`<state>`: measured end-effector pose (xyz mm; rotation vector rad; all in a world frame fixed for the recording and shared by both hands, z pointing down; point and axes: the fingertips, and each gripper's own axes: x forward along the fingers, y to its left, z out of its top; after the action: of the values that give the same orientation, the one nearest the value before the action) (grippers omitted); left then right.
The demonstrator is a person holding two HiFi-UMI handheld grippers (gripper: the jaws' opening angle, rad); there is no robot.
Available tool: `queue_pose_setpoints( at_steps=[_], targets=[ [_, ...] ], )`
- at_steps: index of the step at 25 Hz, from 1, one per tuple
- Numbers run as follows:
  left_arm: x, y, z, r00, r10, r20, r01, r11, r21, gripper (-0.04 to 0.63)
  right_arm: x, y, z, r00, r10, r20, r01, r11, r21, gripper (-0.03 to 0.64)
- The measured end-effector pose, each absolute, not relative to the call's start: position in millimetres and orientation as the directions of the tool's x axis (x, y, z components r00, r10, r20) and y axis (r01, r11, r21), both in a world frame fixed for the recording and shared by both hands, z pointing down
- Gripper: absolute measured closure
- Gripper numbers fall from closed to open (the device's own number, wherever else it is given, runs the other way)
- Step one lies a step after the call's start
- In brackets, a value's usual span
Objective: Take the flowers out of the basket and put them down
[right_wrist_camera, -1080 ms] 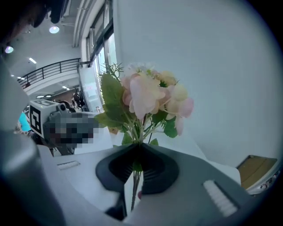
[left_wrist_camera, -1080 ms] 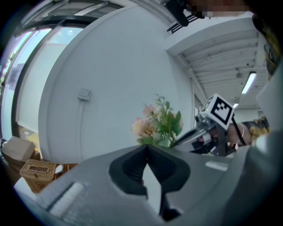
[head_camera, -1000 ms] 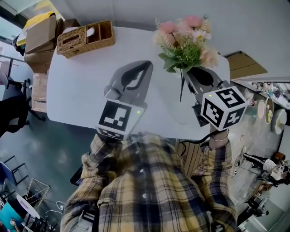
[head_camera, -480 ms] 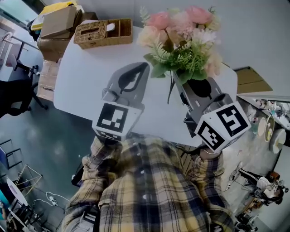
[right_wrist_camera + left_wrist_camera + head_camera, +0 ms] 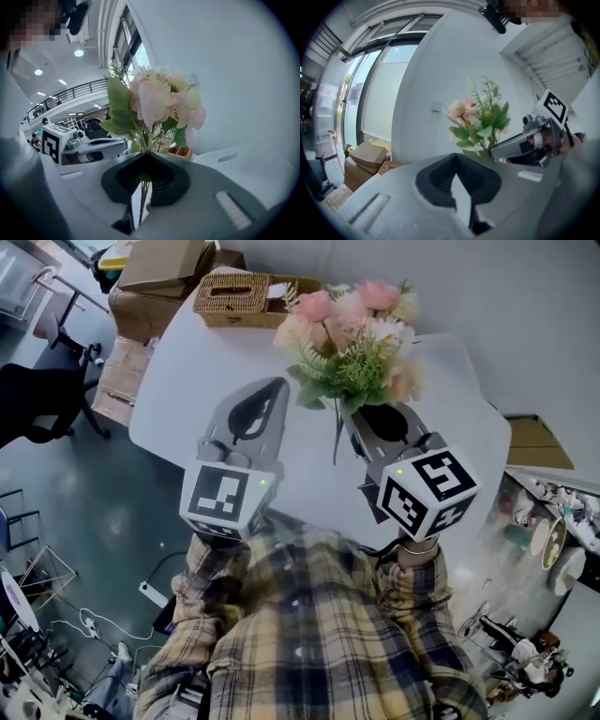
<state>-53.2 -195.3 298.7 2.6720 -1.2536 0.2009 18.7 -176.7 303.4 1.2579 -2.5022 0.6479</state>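
The right hand-held gripper (image 5: pixel 361 418) clamped the flowers (image 5: pixel 349 343) by their upright stems above the table (image 5: pixel 202 381); the left hand-held gripper (image 5: pixel 272 388) beside it was shut, empty.

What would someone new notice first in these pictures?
A bunch of pink and cream flowers with green leaves stands out, its stems pinched in the grey right gripper above the white table. Behind it, a woven wicker basket sits at the table's far edge.
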Motion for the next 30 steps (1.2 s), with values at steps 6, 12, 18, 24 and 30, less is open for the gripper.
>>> queue_pose_setpoints(
  at_steps=[6, 12, 18, 24, 30],
  targets=[
    [-79, -196, 316, 0.611, -0.758, 0.229, -0.791, -0.6, 0.121, 0.595, -10, -188, 362, -0.601, -0.63, 0.493, -0.798, 0.507, -0.326, 0.601],
    [-95, -203, 331, 0.601, -0.761, 0.244, -0.799, -0.586, 0.136, 0.595, -32, -198, 432, -0.599, -0.562, 0.57, -0.799, 0.464, -0.382, 0.6],
    [-105, -206, 336, 0.599, -0.761, 0.249, -0.8, -0.582, 0.145, 0.594, -54, -195, 497, -0.595, -0.475, 0.648, -0.8, 0.426, -0.422, 0.599],
    [-113, -210, 344, 0.598, -0.758, 0.262, -0.801, -0.58, 0.149, 0.594, -63, -192, 556, -0.579, -0.385, 0.719, -0.811, 0.368, -0.456, 0.597],
    [-113, -217, 349, 0.602, -0.753, 0.265, -0.798, -0.582, 0.157, 0.595, -60, -192, 590, -0.548, -0.333, 0.767, -0.828, 0.342, -0.444, 0.591]
  ],
)
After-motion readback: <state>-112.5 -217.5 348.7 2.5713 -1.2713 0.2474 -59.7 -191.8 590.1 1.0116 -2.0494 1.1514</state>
